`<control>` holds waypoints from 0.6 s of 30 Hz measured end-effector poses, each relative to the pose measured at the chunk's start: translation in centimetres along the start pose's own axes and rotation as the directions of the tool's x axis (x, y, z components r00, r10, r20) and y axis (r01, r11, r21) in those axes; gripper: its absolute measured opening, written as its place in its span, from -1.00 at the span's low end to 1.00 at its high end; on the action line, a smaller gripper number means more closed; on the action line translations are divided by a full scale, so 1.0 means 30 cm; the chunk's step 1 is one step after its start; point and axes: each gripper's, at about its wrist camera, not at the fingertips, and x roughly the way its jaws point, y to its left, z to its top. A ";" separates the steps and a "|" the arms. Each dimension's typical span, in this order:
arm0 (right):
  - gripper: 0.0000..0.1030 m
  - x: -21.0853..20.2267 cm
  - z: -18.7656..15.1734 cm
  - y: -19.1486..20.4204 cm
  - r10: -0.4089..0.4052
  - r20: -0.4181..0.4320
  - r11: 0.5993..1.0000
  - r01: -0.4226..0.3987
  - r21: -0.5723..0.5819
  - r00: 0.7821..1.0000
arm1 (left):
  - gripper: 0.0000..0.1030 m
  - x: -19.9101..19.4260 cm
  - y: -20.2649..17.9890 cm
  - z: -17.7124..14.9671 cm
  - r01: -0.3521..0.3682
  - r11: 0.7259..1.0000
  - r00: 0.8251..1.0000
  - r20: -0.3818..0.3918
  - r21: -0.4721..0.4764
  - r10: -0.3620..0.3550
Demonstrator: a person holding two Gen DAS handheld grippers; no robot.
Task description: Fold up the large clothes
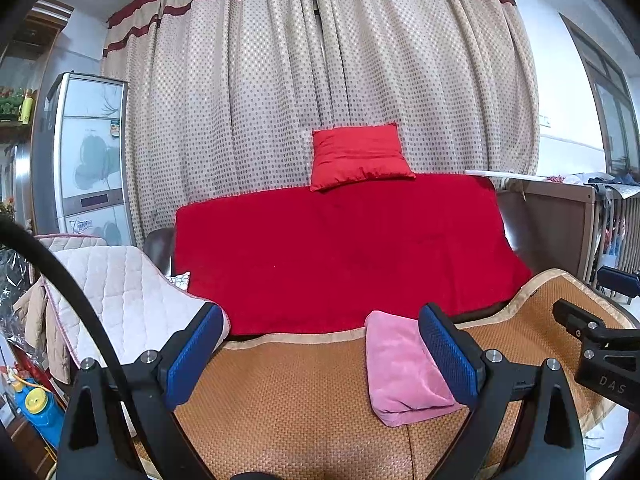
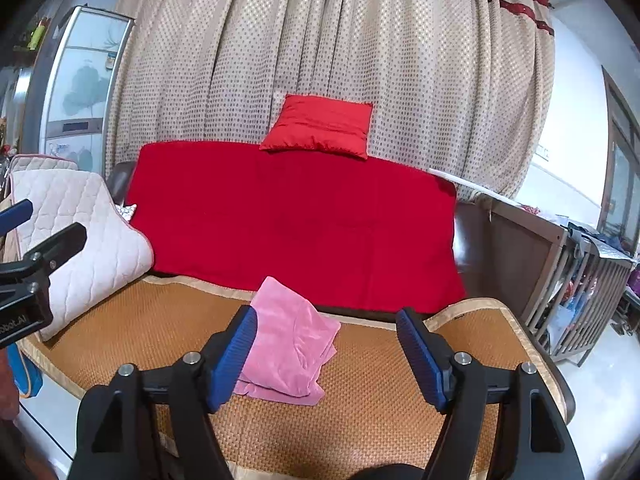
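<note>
Spotted curtains [image 1: 320, 80] hang behind a sofa draped in a red blanket [image 1: 340, 252], with a woven mat [image 2: 360, 400] covering the near seat. On that mat lies the pink garment [image 2: 292, 344], already folded into a compact bundle, so the folding looks finished or nearly so. Both the left gripper [image 1: 320, 352] and the right gripper [image 2: 328, 356] stand released, nothing between their pads. The bundle sits just beside the right gripper's left finger and close against the left gripper's right finger. Next would likely be tidying it or pulling away.
</note>
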 end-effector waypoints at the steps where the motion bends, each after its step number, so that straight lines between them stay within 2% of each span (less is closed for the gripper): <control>1: 0.48 -0.002 0.001 -0.002 0.000 0.004 1.000 0.000 0.001 1.000 | 0.91 -0.001 -0.001 -0.001 0.001 1.000 1.000 0.000 0.001 -0.001; 18: 0.49 -0.008 0.004 -0.032 0.003 0.020 0.999 -0.004 0.035 1.000 | 0.91 -0.011 -0.011 -0.005 0.019 1.000 1.000 0.001 0.007 -0.019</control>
